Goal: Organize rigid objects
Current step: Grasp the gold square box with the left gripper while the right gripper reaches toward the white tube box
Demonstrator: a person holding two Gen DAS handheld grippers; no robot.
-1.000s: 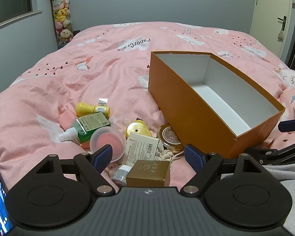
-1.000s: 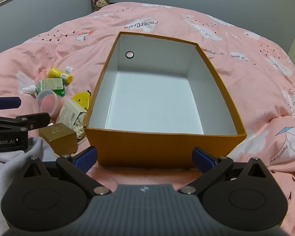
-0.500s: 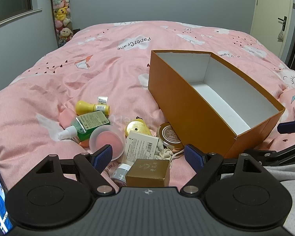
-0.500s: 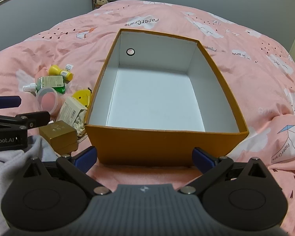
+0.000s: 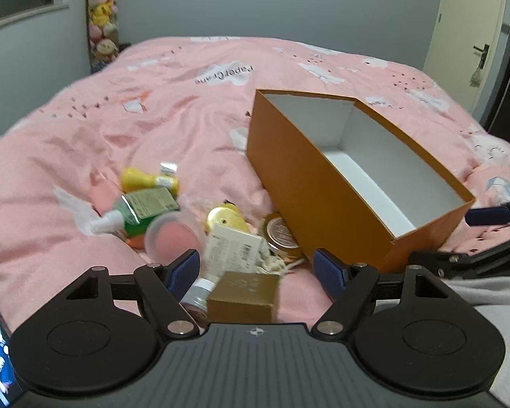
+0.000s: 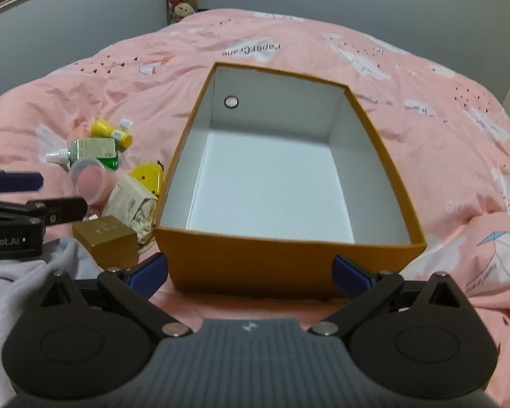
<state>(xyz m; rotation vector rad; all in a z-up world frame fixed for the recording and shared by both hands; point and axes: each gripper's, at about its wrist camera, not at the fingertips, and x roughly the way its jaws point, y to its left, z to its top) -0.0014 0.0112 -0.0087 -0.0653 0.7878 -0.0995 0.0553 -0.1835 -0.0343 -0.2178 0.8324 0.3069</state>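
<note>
A bed covered by a pink quilt point(image 5: 193, 129) printed with white clouds and paper cranes is seen ahead of both grippers. An open orange box point(image 6: 289, 255) with a white, empty inside is set on the quilt straight ahead of the right gripper. A loose heap is laid to the left of that box: a gold box point(image 5: 244, 294) nearest the left gripper, a white carton point(image 5: 231, 248), a round brown tin point(image 5: 282, 234) touching the orange box, a yellow item point(image 5: 221, 217), a clear pink-filled tub point(image 5: 171, 234), a green bottle point(image 5: 142, 207) and a yellow bottle point(image 5: 142, 178) farthest away.
</note>
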